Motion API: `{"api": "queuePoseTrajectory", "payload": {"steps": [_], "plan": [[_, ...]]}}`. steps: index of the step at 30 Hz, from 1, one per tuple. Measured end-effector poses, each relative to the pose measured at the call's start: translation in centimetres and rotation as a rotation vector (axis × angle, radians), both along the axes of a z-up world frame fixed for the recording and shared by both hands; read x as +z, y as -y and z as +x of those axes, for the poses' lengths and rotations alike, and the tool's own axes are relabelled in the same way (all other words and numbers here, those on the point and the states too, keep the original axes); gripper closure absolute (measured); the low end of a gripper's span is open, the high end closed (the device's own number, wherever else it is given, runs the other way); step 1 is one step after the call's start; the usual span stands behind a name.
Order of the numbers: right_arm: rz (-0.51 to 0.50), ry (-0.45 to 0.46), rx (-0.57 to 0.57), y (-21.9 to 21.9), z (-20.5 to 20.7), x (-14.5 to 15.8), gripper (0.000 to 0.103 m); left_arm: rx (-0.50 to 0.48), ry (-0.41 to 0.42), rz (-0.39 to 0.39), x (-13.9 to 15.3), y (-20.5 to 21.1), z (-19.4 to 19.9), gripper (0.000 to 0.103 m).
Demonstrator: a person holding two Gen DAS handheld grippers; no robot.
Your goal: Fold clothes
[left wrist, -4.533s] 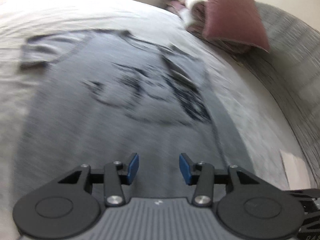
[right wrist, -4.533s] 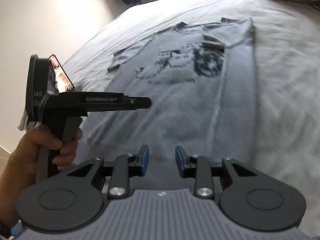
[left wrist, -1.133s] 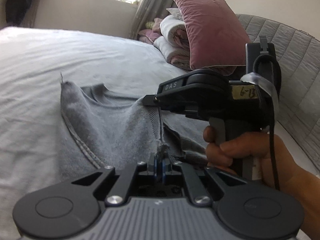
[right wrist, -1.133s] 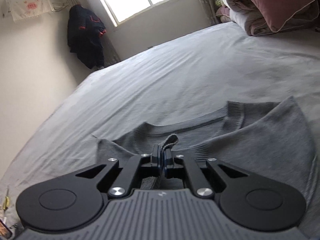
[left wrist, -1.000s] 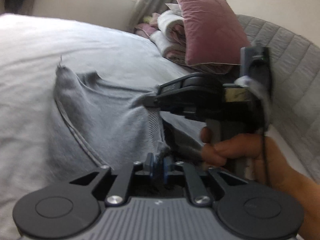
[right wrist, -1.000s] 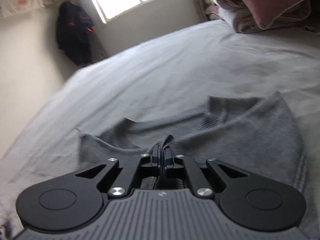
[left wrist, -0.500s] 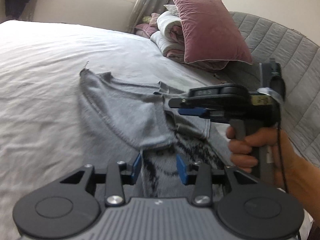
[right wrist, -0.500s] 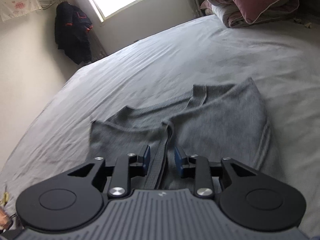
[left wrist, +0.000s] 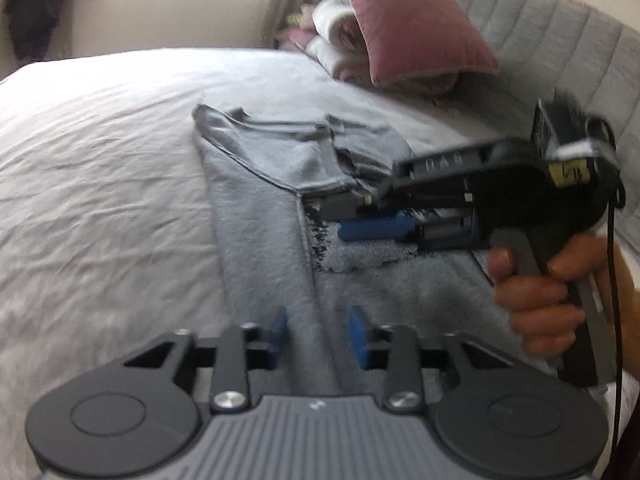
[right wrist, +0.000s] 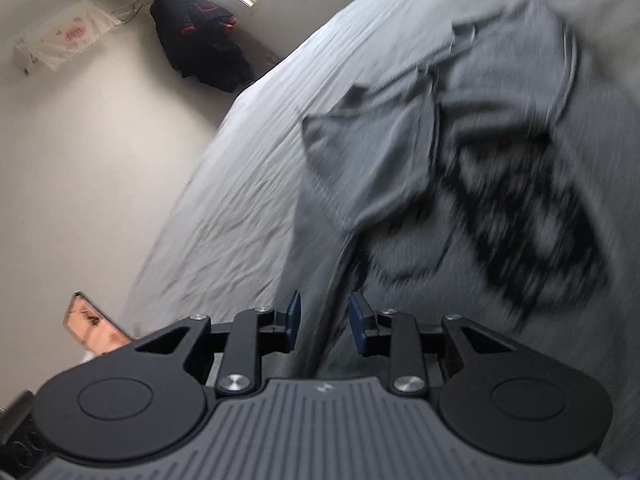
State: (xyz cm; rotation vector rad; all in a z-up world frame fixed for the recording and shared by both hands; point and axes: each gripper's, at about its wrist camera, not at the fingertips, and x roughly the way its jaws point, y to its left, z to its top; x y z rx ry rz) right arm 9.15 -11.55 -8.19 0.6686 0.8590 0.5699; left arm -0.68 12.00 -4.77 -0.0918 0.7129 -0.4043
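half-folded grey t-shirt (left wrist: 256, 240) on bed (left wrist: 100, 184)

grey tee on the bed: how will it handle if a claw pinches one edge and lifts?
The grey T-shirt is probably floppy: its folded-over side panel lies limp with soft creases. Likely light, since it rests flat on the bed sheet. It would likely drape and unfold if lifted by one edge.

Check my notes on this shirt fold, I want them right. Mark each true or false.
1. One side of the gray T-shirt is folded over its print. True.
2. The left claw clamps the shirt. False: its pads stand apart, closing, pressing nothing.
3. The pink pillow lies on the shirt. False: it leans at the headboard.
4. A dark jacket hangs by the window. True.
5. The right claw is open. True.
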Motion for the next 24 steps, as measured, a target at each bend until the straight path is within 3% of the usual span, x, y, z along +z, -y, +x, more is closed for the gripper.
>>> {"api": "queuePoseTrajectory", "payload": {"steps": [7, 11, 14, 19, 24], "plan": [[0.147, -0.094, -0.026, -1.0, -1.2, -2.5, 0.071, 0.052, -0.041, -0.186, -2.0, -3.6, -1.4, 0.098], [0.207, -0.104, -0.025, -2.1, -1.7, -3.0, 0.072, 0.092, -0.116, -0.370, -3.3, -5.9, -0.5, 0.100], [0.234, -0.102, -0.021, -3.0, -2.2, -3.4, 0.073, 0.112, -0.153, -0.441, -3.8, -6.5, -0.1, 0.100], [0.332, -0.114, -0.025, -2.9, -3.6, -3.9, 0.072, 0.131, -0.190, -0.505, -4.3, -7.1, -0.2, 0.099], [0.458, -0.135, -0.039, -1.0, -4.7, -4.1, 0.071, 0.101, -0.191, -0.471, -3.7, -6.9, -1.1, 0.099]]}}
